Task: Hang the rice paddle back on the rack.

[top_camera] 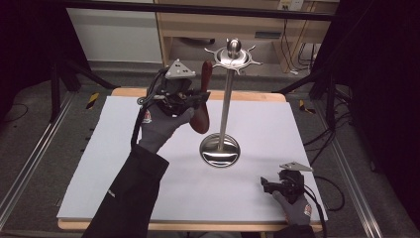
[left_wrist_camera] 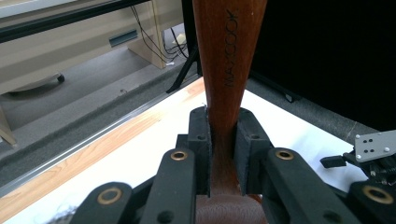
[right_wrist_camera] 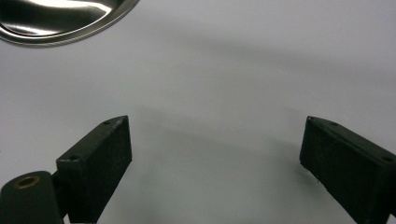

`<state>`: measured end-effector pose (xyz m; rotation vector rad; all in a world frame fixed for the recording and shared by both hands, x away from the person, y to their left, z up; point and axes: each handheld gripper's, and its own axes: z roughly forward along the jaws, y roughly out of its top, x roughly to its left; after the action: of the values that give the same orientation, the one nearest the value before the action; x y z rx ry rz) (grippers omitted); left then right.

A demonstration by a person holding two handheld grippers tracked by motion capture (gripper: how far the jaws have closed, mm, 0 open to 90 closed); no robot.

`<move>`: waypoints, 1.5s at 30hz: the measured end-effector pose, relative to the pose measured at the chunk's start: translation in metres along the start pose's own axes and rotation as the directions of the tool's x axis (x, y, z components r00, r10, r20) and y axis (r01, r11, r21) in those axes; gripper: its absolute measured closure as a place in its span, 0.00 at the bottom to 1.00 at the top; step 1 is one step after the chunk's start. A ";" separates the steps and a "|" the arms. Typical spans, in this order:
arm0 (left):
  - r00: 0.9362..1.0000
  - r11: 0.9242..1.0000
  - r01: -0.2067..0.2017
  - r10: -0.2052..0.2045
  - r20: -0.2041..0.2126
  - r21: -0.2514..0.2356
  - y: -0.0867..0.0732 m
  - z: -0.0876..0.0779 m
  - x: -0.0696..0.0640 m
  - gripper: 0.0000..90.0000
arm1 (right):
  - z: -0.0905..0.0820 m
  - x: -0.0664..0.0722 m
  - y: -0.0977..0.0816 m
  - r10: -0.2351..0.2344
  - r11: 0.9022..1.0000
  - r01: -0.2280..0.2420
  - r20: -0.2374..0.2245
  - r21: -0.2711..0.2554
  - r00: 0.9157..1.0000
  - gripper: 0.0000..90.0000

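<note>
Right now your left gripper [top_camera: 202, 95] is clenched on a dark wooden spoon [top_camera: 202, 101], held upright above the far left part of the table, just beside the pole of the steel utensil stand [top_camera: 227, 99]. In the left gripper view the pads pinch the spoon's narrow neck [left_wrist_camera: 223, 140], with the broad handle, stamped with a maker's name, rising above and the bowl below. Judge it as stiff, light and hard: it will not bend or crush, but the finish looks smooth, so it could pivot between the pads if you swing it. The neck is a sound place to hold, since the wood widens on both sides of the jaws and resists sliding through.

The stand looks top-heavy in shape, a thin pole on a round polished base [top_camera: 220, 150] with a hooked crown [top_camera: 233, 54]; a knock from the spoon might rock it, so approach the hooks gently.

Your right gripper [top_camera: 277, 184] rests low near the table's near right corner, jaws spread wide with nothing between them, the base's rim [right_wrist_camera: 60, 23] ahead of it.

A flat white sheet [top_camera: 148, 178] covers the wooden table [top_camera: 247, 96]. Beyond are grey carpet, metal floor rails, black frame legs, pale furniture and loose cables.
</note>
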<state>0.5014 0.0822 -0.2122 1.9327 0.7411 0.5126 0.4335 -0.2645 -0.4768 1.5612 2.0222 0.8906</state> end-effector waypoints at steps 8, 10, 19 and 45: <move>1.000 1.000 -0.003 0.003 0.005 0.008 0.004 0.005 -0.001 0.87 | 0.000 0.001 0.000 0.012 1.000 -0.012 -0.002 0.005 1.000 0.11; 1.000 1.000 0.001 -0.001 0.007 0.006 0.004 0.007 0.000 0.87 | 0.001 0.001 0.000 0.010 1.000 -0.010 -0.001 0.008 1.000 0.11; 1.000 1.000 0.009 -0.009 0.011 0.004 0.005 0.014 0.000 0.87 | 0.001 0.000 0.000 0.002 1.000 -0.002 -0.002 0.005 1.000 0.11; 0.999 0.992 -0.038 0.034 -0.032 -0.122 -0.012 0.015 0.003 0.74 | 0.001 0.001 0.000 0.004 1.000 -0.004 -0.005 0.011 1.000 0.11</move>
<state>0.5097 0.0780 -0.2294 1.8304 0.6794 0.5966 0.4337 -0.2632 -0.4778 1.5704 2.0313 0.8875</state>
